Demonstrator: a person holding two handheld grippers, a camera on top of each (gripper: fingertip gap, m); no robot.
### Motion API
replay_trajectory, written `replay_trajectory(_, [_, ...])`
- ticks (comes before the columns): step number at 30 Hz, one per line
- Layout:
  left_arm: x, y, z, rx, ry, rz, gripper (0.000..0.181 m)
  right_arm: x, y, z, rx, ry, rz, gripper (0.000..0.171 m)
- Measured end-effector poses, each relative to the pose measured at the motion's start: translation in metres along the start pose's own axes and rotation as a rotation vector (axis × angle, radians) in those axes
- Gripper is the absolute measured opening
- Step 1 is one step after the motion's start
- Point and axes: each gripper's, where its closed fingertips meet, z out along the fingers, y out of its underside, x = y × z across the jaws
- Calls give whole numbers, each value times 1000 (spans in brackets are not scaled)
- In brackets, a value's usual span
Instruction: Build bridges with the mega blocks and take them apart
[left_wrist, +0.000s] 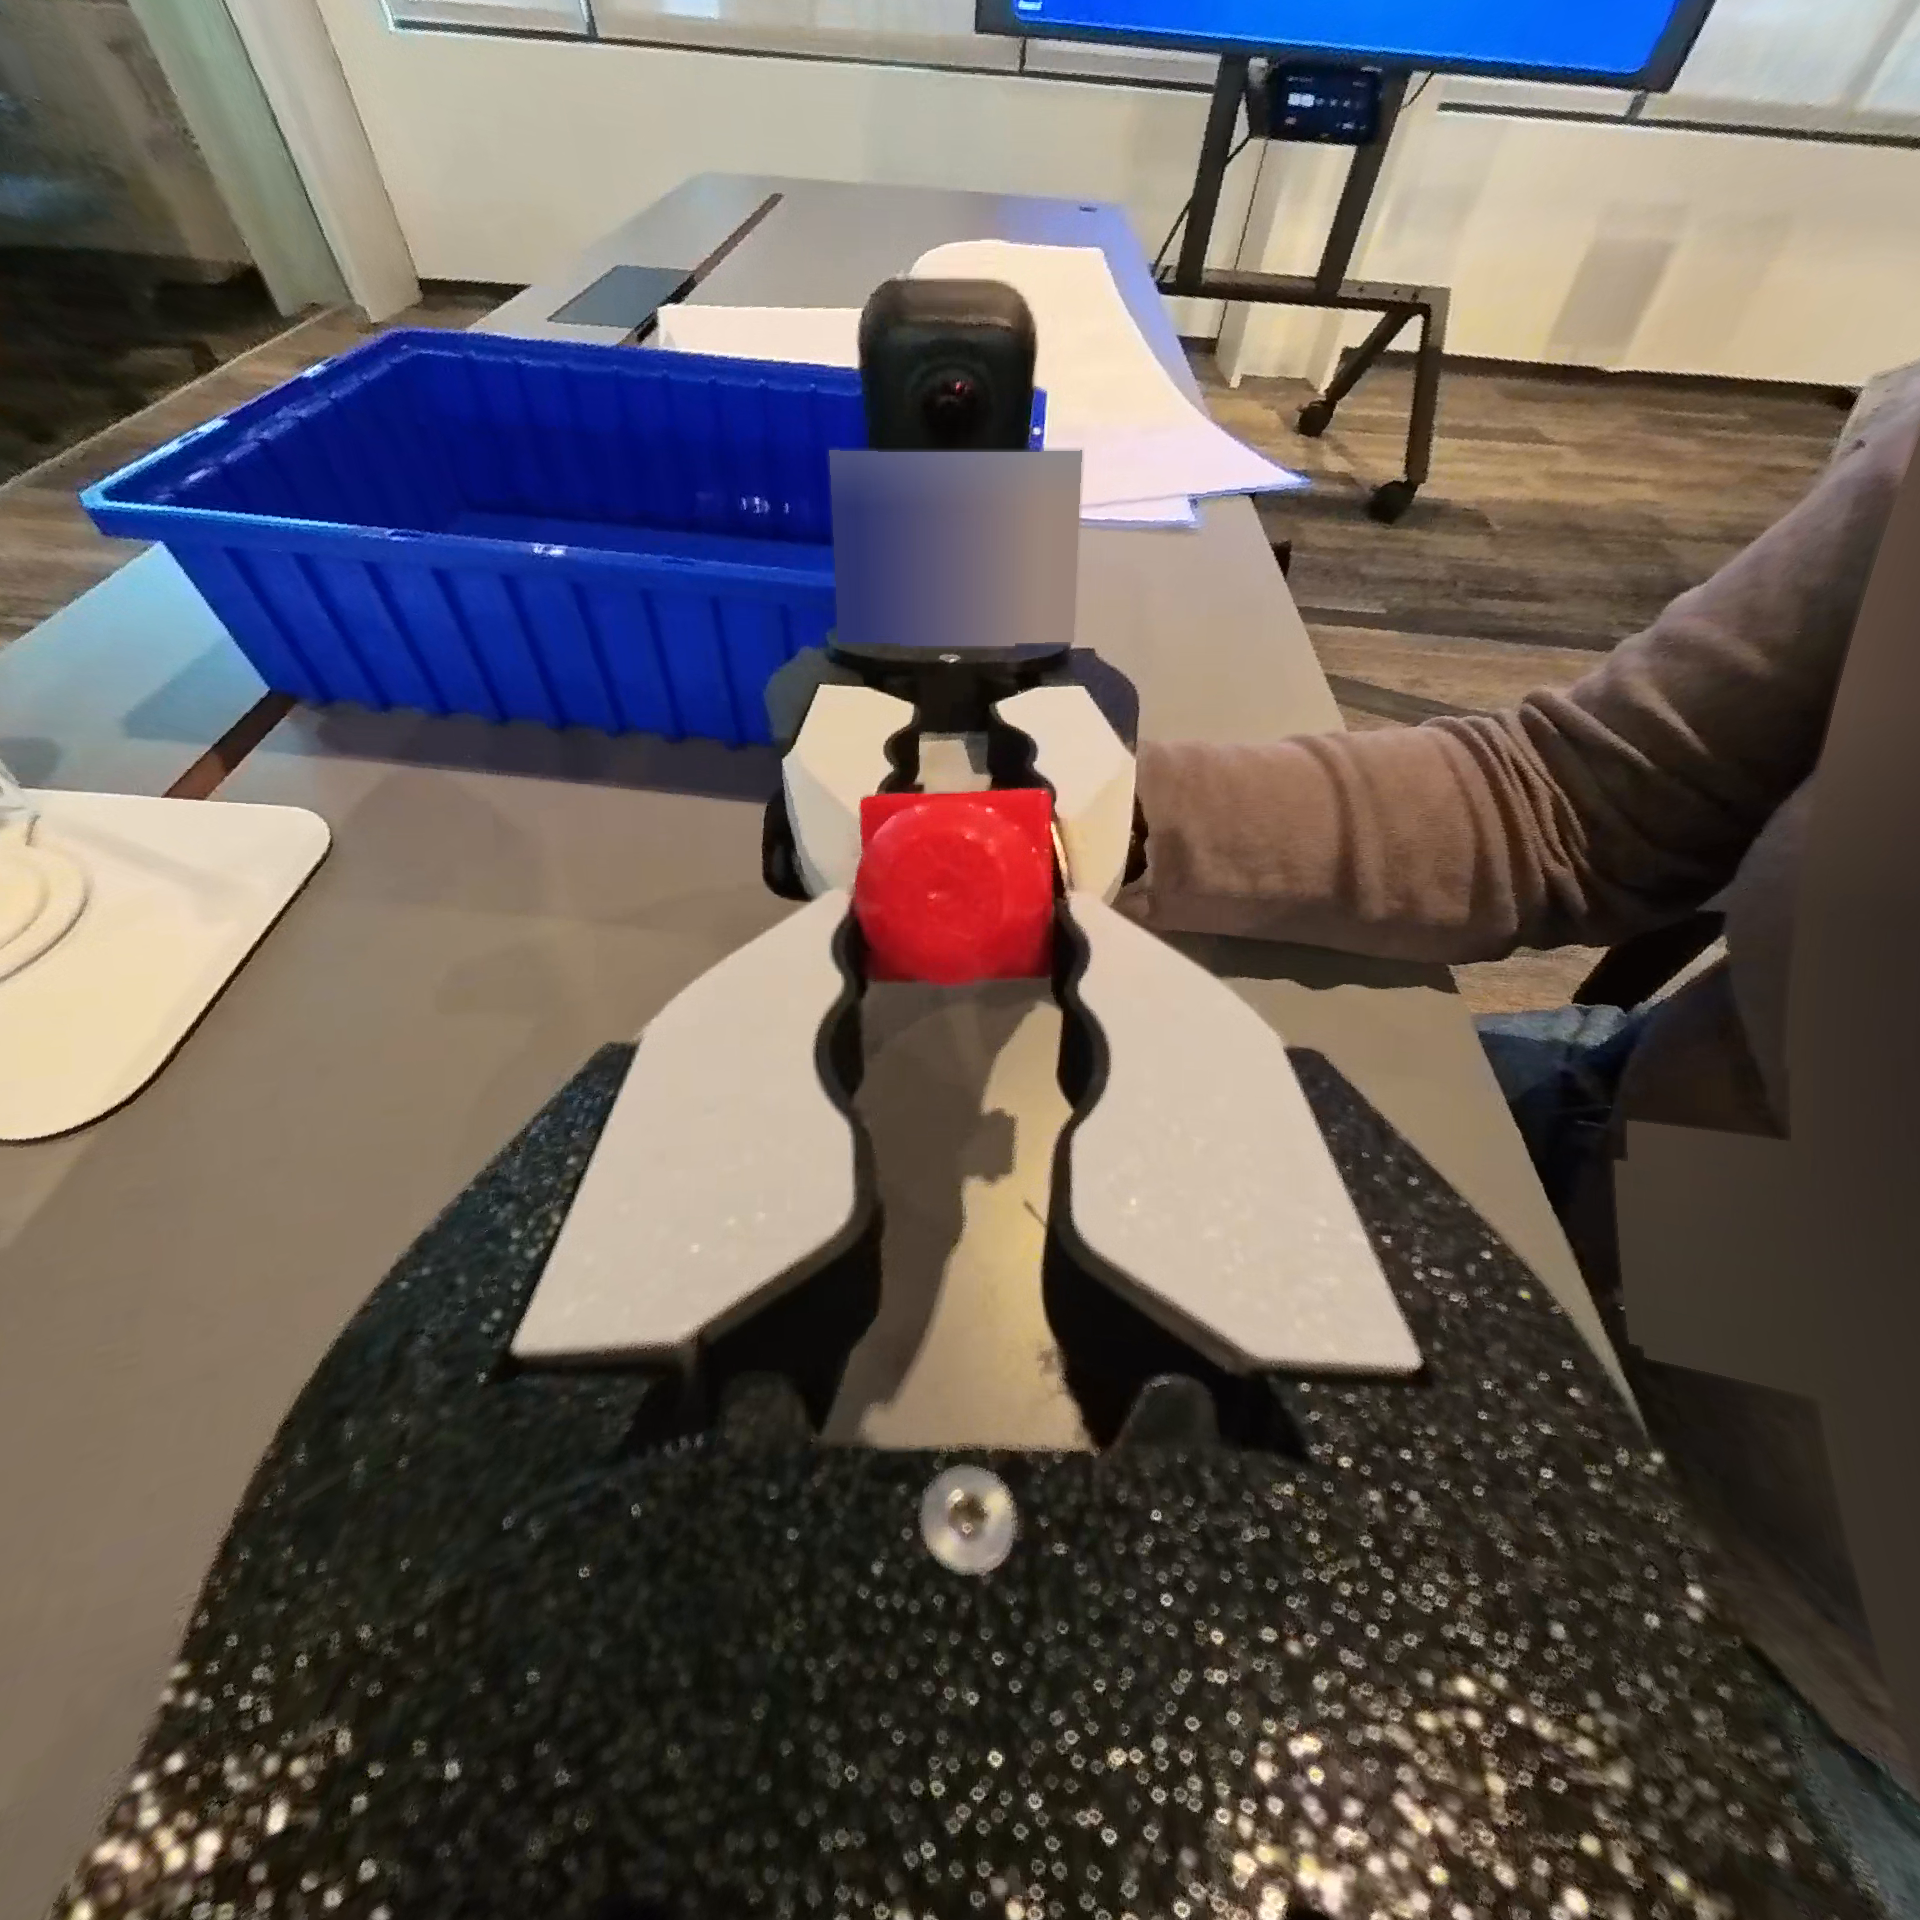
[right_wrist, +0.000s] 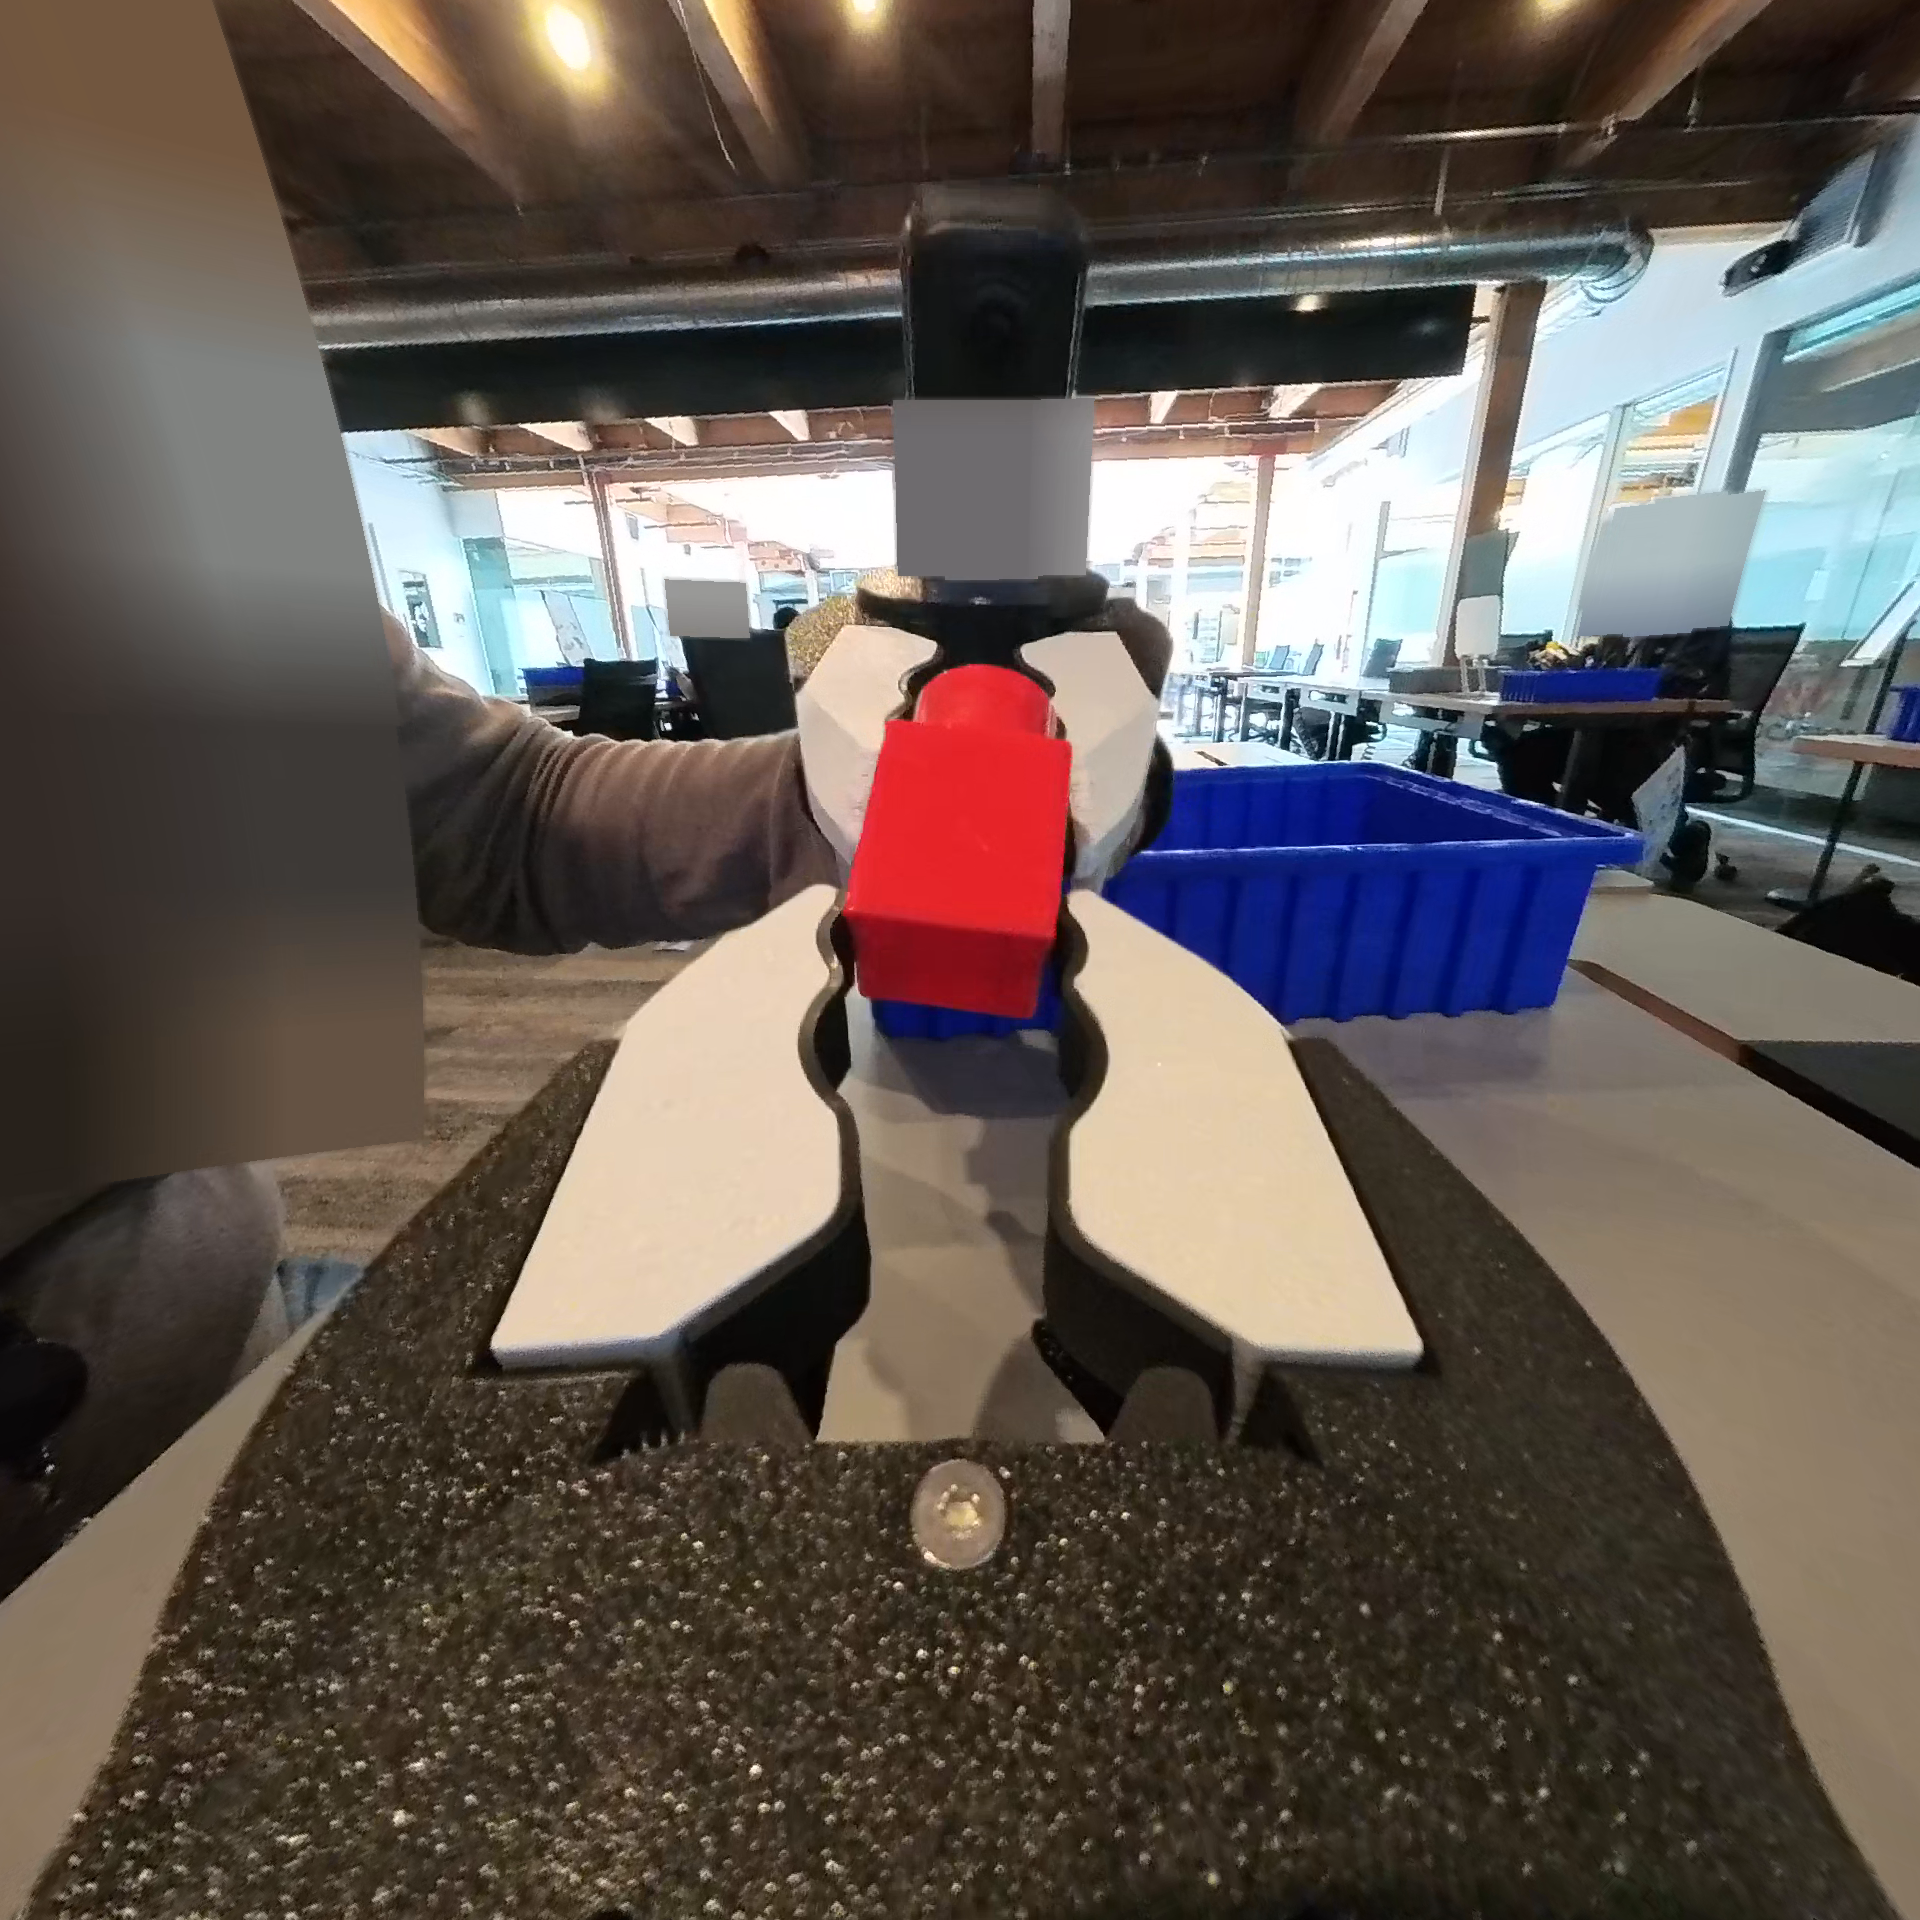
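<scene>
One red mega block (left_wrist: 951, 894) is held in the air above the grey table (left_wrist: 468, 1039), between both grippers, which face each other. In the left wrist view its round stud points at the camera. My left gripper (left_wrist: 956, 940) is shut on the block at the stud end. The right gripper (left_wrist: 956, 769) shows behind it, gripping the far end. In the right wrist view the block's square body (right_wrist: 956, 883) sits between my right gripper's (right_wrist: 951, 935) fingertips, shut on it. The left gripper (right_wrist: 977, 686) shows behind it, around the stud.
A blue ribbed bin (left_wrist: 468, 582) stands on the table beyond the grippers; it also shows at the right in the right wrist view (right_wrist: 1403, 914). A white flat base (left_wrist: 125, 935) lies at the left. White paper sheets (left_wrist: 1132, 416) lie behind the bin. A person's sleeve (left_wrist: 1455, 821) reaches in from the right. Left and right tips are no more than a few centimetres apart.
</scene>
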Motion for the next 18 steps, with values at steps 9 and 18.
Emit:
replay_trajectory(9, [-16, 0, -10, -6, -75, -9, 33, 21, -4, -14, 9, 159, -80, 70])
replay_trajectory(18, [-64, 62, -11, -440, -192, 61, 33, 69, -18, -66, 103, 565, -177, 62])
